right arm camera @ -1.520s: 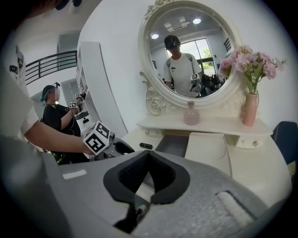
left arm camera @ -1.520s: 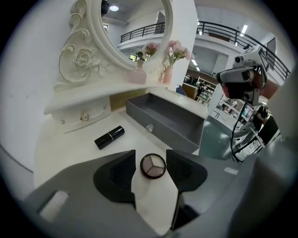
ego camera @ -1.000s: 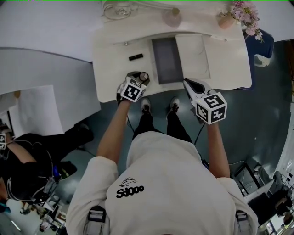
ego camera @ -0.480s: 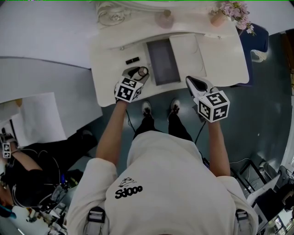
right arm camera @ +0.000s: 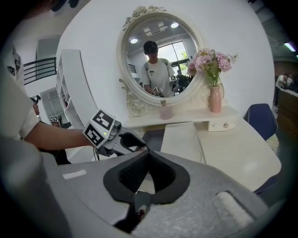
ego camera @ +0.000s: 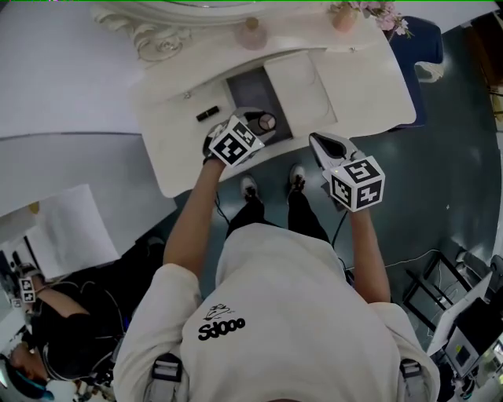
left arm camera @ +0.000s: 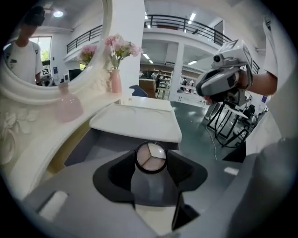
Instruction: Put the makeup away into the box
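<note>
My left gripper (ego camera: pixel 263 124) is shut on a round black compact (ego camera: pixel 267 122) with three powder shades, holding it over the near edge of the open grey box (ego camera: pixel 245 88) set into the white vanity table (ego camera: pixel 369 94). In the left gripper view the compact (left arm camera: pixel 150 157) sits between the jaws, with the box (left arm camera: pixel 104 145) and its raised white lid (left arm camera: pixel 137 122) just beyond. A small black makeup stick (ego camera: pixel 207 114) lies on the table left of the box. My right gripper (ego camera: pixel 318 143) hovers at the table's front edge, right of the box, jaws together and empty.
A pink bottle (ego camera: pixel 253 33), a vase of flowers (ego camera: pixel 343 17) and an ornate round mirror (right arm camera: pixel 160 56) stand at the back of the vanity. A blue chair (ego camera: pixel 416 47) is at the right. Another person (ego camera: pixel 47 345) sits at lower left.
My left gripper has lifted and carried the compact from the table's front edge up and right to the box's near edge. The right gripper has stayed about where it was.
</note>
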### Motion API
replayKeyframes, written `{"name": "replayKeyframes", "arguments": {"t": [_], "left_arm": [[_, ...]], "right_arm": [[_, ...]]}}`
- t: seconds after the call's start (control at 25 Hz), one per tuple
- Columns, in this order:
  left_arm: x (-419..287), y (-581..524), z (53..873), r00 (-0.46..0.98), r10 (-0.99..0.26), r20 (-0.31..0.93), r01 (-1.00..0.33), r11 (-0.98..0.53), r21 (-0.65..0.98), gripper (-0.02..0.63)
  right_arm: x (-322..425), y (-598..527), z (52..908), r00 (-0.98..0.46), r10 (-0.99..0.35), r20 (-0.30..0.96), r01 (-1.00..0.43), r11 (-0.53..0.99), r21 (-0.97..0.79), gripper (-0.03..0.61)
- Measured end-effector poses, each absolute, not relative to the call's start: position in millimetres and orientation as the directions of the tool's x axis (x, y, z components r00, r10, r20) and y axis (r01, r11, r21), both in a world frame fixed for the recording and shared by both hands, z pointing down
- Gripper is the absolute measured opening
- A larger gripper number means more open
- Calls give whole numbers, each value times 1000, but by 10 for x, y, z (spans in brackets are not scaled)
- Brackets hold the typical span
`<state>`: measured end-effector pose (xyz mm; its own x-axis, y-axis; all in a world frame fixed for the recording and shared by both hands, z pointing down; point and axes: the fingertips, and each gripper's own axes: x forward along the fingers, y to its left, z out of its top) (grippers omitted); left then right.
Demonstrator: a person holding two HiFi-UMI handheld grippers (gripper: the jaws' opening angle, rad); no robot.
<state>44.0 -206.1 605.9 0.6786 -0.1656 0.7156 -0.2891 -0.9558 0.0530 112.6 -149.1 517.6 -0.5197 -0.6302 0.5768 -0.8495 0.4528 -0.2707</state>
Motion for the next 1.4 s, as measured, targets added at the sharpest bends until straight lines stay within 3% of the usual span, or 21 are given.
{"name": "replayKeyframes", "arguments": {"t": [0.36,0.76,0.88,1.0,1.16,1.32,1.4], "left_arm": [[748,-1994,6550,501,-9,865,-84,-996,38,232],[750,-1918,6887,363,40,931,-47,-997,61,232],[815,-1973,6845,383,2,924,-53,-998,24,261],[782,-2040,6682,424,-41,905,-117,-993,10,285],[556,-2259,6233,521,-170,836,-319,-948,6,270],[144,-2528,5752,598,-361,715,-553,-832,42,162],[-92,-2598,5612,599,-421,681,-626,-776,71,141]], "right_arm": [[1343,-1300,5252,-455,-659,599,-890,368,-271,3],[1586,-1182,5392,-446,-662,603,-894,296,-337,3],[1598,-1204,5353,-458,-665,590,-887,297,-354,3],[1596,-1234,5287,-496,-663,560,-865,328,-378,3],[1668,-1331,5190,-511,-674,534,-856,347,-382,3],[1629,-1592,5018,-531,-692,488,-845,395,-360,3],[1558,-1749,4960,-542,-695,474,-840,418,-346,3]]}}
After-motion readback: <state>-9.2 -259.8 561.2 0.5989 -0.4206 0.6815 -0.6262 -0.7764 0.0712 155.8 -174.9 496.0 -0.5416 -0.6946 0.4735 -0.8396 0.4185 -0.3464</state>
